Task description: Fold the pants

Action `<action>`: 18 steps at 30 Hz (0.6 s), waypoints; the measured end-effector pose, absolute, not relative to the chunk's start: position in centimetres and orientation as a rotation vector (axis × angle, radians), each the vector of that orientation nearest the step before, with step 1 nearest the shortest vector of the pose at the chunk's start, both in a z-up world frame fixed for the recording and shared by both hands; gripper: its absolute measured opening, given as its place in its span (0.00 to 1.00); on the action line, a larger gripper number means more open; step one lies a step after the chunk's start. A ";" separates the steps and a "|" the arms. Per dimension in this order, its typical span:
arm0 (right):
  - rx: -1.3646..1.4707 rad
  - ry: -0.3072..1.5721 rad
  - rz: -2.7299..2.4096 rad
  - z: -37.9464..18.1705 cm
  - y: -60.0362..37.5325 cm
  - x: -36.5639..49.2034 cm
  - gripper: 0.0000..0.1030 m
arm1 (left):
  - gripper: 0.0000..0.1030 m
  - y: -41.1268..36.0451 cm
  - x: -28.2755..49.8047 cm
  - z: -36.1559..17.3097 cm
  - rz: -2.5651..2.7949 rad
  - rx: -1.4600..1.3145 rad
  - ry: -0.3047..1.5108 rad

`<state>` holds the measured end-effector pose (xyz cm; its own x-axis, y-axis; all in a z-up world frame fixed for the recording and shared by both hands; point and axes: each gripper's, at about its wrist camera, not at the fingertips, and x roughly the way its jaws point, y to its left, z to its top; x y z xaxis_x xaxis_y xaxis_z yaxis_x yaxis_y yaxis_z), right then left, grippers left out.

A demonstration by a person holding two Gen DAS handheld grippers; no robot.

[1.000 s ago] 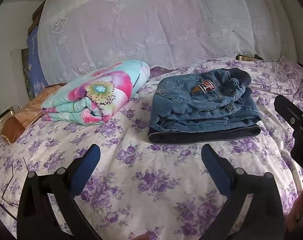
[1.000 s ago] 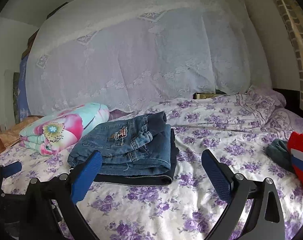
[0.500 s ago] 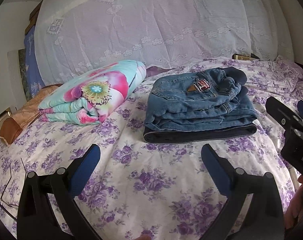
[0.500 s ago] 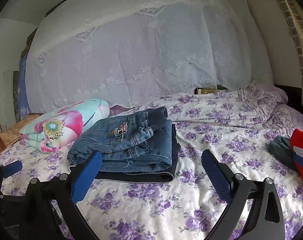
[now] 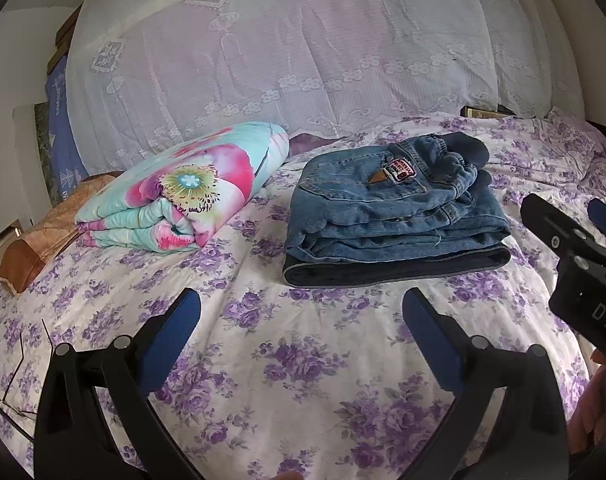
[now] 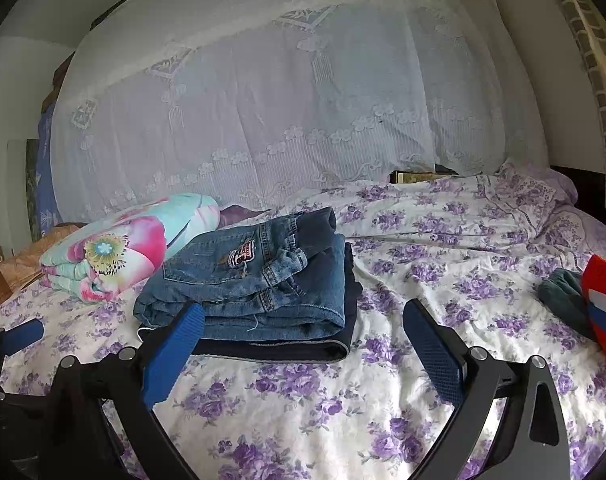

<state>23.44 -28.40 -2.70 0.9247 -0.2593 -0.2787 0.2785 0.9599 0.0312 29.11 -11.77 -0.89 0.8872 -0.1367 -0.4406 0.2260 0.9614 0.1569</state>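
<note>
Folded jeans [image 5: 395,208] stacked flat on floral bedsheet [image 5: 303,360], waistband label up, at 12–1 o'clock ahead of left gripper [image 5: 301,316], 11 o'clock ahead of right gripper [image 6: 303,332]. Both sets of jaws spread wide, empty, clear of the denim. Rolled floral quilt [image 5: 183,188] at 10 o'clock just beside jeans; red garment [image 6: 605,300] at 3 o'clock in right view.

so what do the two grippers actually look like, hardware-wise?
Both look identical. The left gripper and right gripper each have a black frame with two angled arms, silver round bolt heads at the joints, and fingers faced with blue ribbed pads. In the left wrist view the right gripper's black body shows partial white lettering, "DA". No cables are visible, and skin shows at that view's lower right edge.
</note>
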 end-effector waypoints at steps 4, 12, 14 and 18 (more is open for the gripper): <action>0.070 0.276 -0.277 -2.7 -28.4 23.4 0.97 | 0.95 -11.8 29.1 -0.9 -0.193 0.207 0.442; 0.070 0.280 -0.277 -2.7 -28.3 23.5 0.97 | 0.96 -11.5 29.5 -1.1 -0.215 0.186 0.471; 0.069 0.286 -0.274 -2.7 -28.4 23.6 0.97 | 0.95 -11.5 29.7 -1.2 -0.218 0.180 0.482; 0.068 0.298 -0.271 -2.9 -28.4 23.8 0.97 | 0.95 -11.5 29.8 -1.3 -0.220 0.182 0.487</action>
<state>23.84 -28.43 -2.86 0.9198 -0.2539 -0.2993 0.2738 0.9614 0.0260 29.82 -11.50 -1.26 0.8611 -0.1650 -0.4809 0.2512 0.9604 0.1203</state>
